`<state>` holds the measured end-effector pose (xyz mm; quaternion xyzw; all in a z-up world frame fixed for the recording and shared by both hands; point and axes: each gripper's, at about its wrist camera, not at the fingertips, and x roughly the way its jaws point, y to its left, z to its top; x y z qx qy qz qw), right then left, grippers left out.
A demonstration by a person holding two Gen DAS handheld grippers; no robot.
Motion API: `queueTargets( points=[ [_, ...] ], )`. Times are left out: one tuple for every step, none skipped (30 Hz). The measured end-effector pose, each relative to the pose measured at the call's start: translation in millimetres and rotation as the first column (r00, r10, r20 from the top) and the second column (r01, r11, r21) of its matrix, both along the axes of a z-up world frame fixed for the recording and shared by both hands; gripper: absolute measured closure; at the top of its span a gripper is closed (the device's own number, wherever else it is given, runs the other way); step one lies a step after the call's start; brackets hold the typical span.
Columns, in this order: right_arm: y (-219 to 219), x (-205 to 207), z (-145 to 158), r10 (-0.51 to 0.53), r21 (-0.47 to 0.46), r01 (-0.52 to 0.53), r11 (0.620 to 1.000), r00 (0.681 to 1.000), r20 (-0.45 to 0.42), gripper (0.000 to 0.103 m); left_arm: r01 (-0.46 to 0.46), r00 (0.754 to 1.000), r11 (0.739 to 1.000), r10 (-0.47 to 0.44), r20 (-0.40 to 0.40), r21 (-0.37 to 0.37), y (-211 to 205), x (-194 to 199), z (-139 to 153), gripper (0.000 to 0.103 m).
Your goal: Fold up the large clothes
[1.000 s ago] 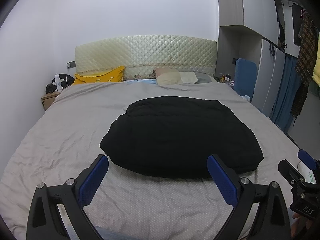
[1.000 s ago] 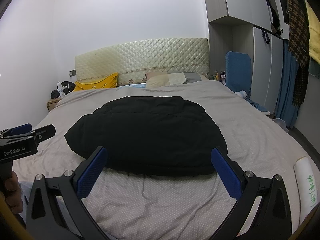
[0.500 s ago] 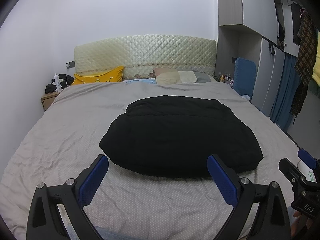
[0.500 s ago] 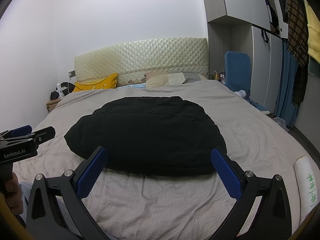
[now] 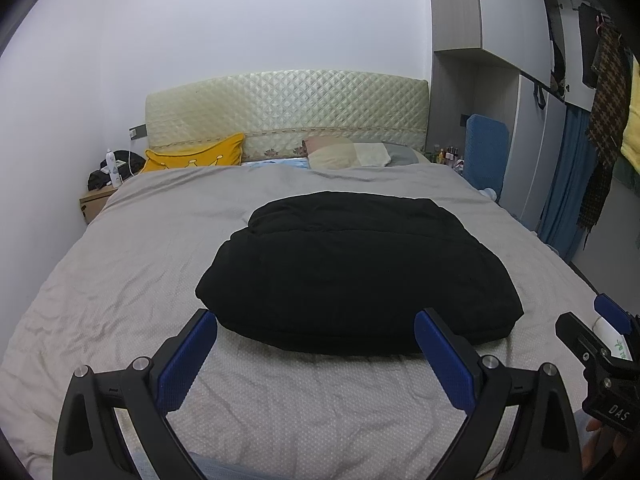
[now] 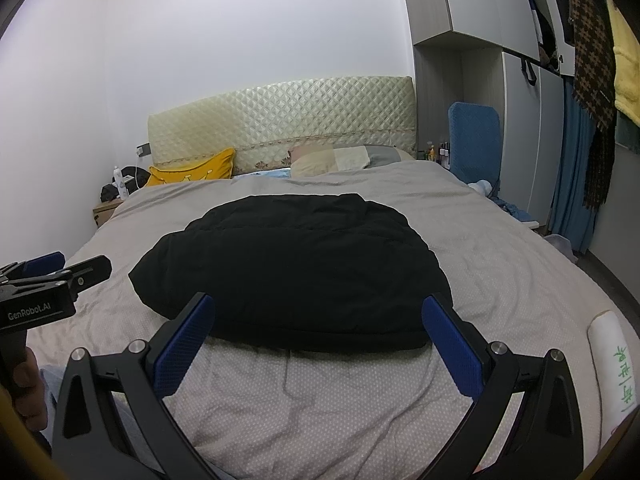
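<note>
A large black padded garment (image 5: 352, 268) lies folded into a compact bundle in the middle of the grey bed (image 5: 120, 264); it also shows in the right wrist view (image 6: 292, 268). My left gripper (image 5: 316, 344) is open and empty, held just short of the bundle's near edge. My right gripper (image 6: 320, 332) is open and empty too, its blue fingertips (image 6: 452, 344) beside the bundle's near edge. Each gripper shows at the other view's edge.
A quilted cream headboard (image 5: 284, 112), a yellow cushion (image 5: 196, 158) and beige pillows (image 5: 344, 154) are at the bed's far end. A nightstand (image 5: 94, 202) stands at the left. A white roll with green writing (image 6: 614, 364) lies at the bed's right edge. Wardrobes and hanging clothes (image 6: 592, 80) line the right.
Both grippers have drifted very slightly; the garment has not moved and nothing was taken hold of.
</note>
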<state>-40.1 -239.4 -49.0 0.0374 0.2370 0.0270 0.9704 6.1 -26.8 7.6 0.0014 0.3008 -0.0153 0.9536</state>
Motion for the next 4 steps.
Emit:
queueTargets(
  points=[
    [0.1, -0.3, 0.1, -0.001, 0.001, 0.001, 1.000, 1.000, 0.000, 0.000, -0.001, 1.000, 1.000, 0.001, 0.000, -0.001, 0.2, -0.2, 0.3, 0.003],
    [-0.5, 0.2, -0.1, 0.000, -0.001, 0.000, 1.000, 1.000, 0.000, 0.000, -0.002, 1.000, 1.000, 0.002, 0.001, -0.002, 0.3, -0.4, 0.6, 0.003],
    [-0.2, 0.0, 0.1, 0.001, -0.001, -0.001, 1.000, 1.000, 0.001, 0.000, -0.002, 1.000, 1.000, 0.002, 0.001, -0.002, 0.6, -0.5, 0.6, 0.003],
    [0.1, -0.1, 0.1, 0.001, -0.001, -0.001, 1.000, 1.000, 0.001, 0.000, -0.004, 1.000, 1.000, 0.004, -0.001, -0.002, 0.5, 0.1, 0.5, 0.003]
  ],
)
